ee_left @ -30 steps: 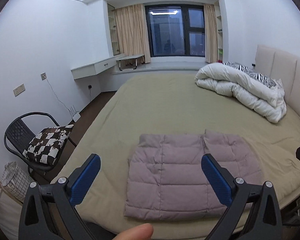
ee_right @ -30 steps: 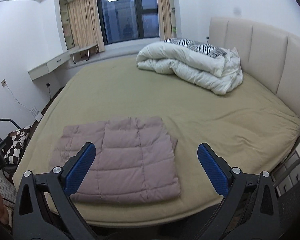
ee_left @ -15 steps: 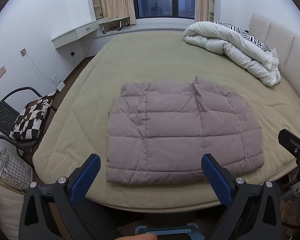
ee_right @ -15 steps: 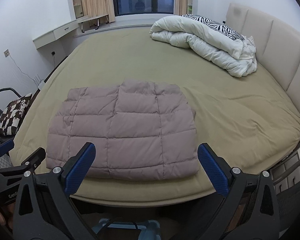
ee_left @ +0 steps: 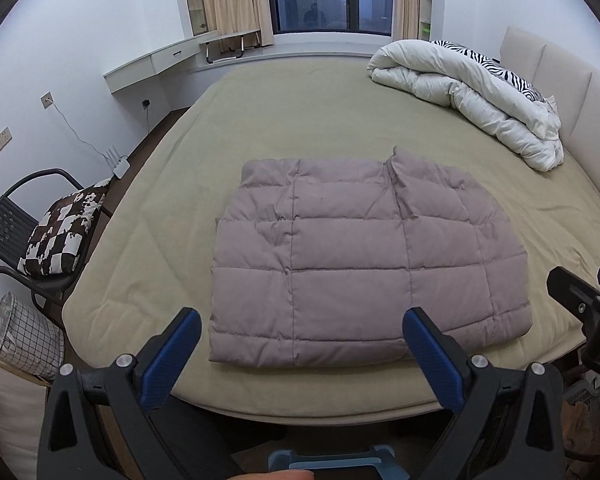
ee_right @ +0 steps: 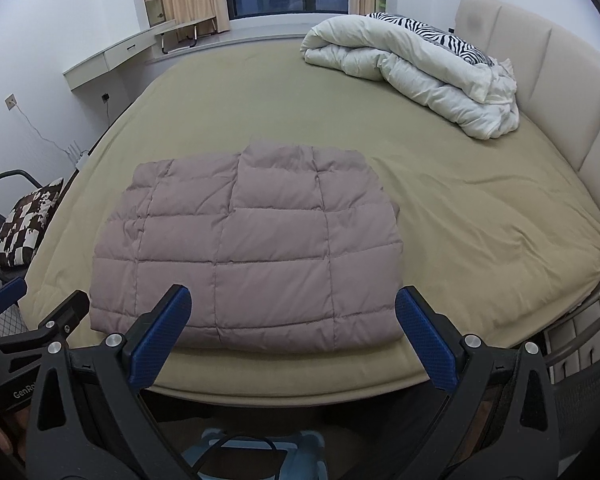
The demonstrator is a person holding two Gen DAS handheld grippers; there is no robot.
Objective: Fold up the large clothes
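Note:
A mauve quilted puffer garment (ee_left: 360, 256) lies folded into a flat rectangle near the front edge of the bed (ee_left: 300, 112); it also shows in the right wrist view (ee_right: 244, 252). My left gripper (ee_left: 300, 344) hangs open just above the garment's near edge, nothing between its blue pads. My right gripper (ee_right: 290, 328) is open too, over the same near edge. Each gripper shows at the side of the other's view: the right one (ee_left: 580, 292) and the left one (ee_right: 28, 312).
A white duvet with a zebra-print pillow (ee_left: 480, 92) is heaped at the headboard (ee_right: 540, 64). A black chair with a checkered cushion (ee_left: 60, 236) and a wire basket (ee_left: 24, 340) stand left of the bed. A wall desk (ee_left: 152, 64) sits by the window.
Both views have tipped down and closed in on the bed's front edge, so the folded garment sits larger and nearer the fingers. Both grippers stay open.

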